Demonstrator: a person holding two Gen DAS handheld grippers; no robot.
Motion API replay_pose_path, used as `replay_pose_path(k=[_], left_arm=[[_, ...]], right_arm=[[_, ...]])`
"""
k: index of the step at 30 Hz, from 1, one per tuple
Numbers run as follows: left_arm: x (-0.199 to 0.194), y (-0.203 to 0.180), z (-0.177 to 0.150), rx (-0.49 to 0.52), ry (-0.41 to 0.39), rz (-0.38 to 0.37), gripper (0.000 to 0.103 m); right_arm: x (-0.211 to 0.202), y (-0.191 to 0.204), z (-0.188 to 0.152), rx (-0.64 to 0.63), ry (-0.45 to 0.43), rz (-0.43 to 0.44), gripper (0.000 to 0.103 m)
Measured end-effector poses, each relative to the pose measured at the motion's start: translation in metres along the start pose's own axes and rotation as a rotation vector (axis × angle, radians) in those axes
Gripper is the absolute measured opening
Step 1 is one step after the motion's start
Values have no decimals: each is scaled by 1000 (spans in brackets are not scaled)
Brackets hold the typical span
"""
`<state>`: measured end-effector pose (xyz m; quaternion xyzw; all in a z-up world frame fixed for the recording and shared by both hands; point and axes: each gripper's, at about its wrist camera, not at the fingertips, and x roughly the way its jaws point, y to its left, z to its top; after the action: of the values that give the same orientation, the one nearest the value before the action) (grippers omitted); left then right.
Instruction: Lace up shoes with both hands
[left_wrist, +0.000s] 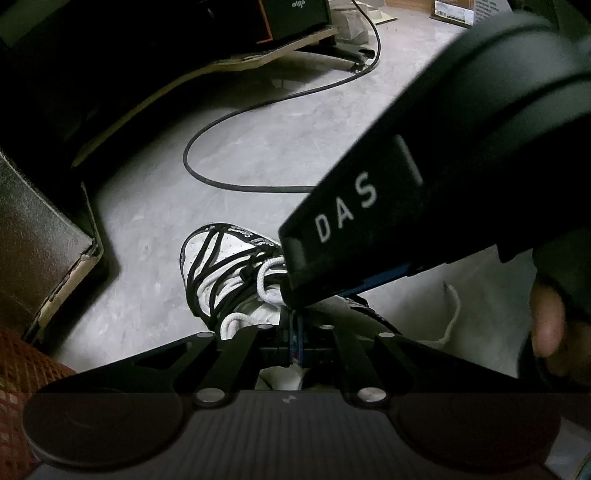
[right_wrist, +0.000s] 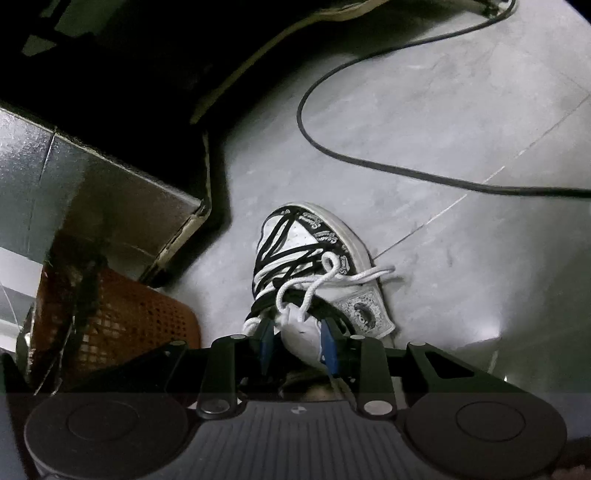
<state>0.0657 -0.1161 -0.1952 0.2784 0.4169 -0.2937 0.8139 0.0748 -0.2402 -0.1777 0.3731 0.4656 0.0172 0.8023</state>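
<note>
A white shoe (right_wrist: 295, 236) with black cords wound over it stands on the grey floor, toe pointing away; it also shows in the left wrist view (left_wrist: 221, 258). A white lace (right_wrist: 325, 280) lies in loose loops over its top. My right gripper (right_wrist: 297, 332) is open, its blue-padded fingers (right_wrist: 328, 345) either side of the white tongue. My left gripper (left_wrist: 294, 325) is shut just behind the laces; whether it pinches a lace is hidden. The right gripper's black body (left_wrist: 406, 206), marked DAS, crosses above it.
A black cable (right_wrist: 369, 162) curves over the floor beyond the shoe. A dark box (right_wrist: 110, 192) and an orange mesh basket (right_wrist: 122, 317) stand at the left. A low wooden board (left_wrist: 229, 62) with dark gear lies at the back.
</note>
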Motion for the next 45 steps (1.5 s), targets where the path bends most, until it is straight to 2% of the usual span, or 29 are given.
replay_pose_path(k=[6, 11, 19, 22, 29, 32, 38, 41, 45], left_arm=[[-2, 2, -1, -18, 11, 1, 2], [-4, 4, -4, -43, 11, 2, 2], [-8, 11, -16, -83, 32, 15, 0], [-13, 12, -17, -85, 19, 6, 0], [-18, -4, -13, 17, -11, 7, 5], [-12, -7, -10, 54, -14, 28, 6], [-4, -2, -5, 62, -14, 45, 9], [-1, -1, -4, 68, -2, 41, 10], [1, -4, -4, 71, 13, 22, 10]], right_arm=[[3, 9, -1, -88, 24, -56, 33], [3, 12, -2, -109, 42, -72, 33], [4, 15, -5, -158, 23, -107, 39], [2, 9, -3, -103, 8, -89, 39], [-2, -28, -2, 195, -5, 32, 41], [-3, -32, -2, 232, -14, 38, 41], [-6, -40, -2, 305, -31, 51, 42], [-7, -34, 1, 263, -34, 51, 42], [-16, -32, 5, 245, -85, 35, 42]])
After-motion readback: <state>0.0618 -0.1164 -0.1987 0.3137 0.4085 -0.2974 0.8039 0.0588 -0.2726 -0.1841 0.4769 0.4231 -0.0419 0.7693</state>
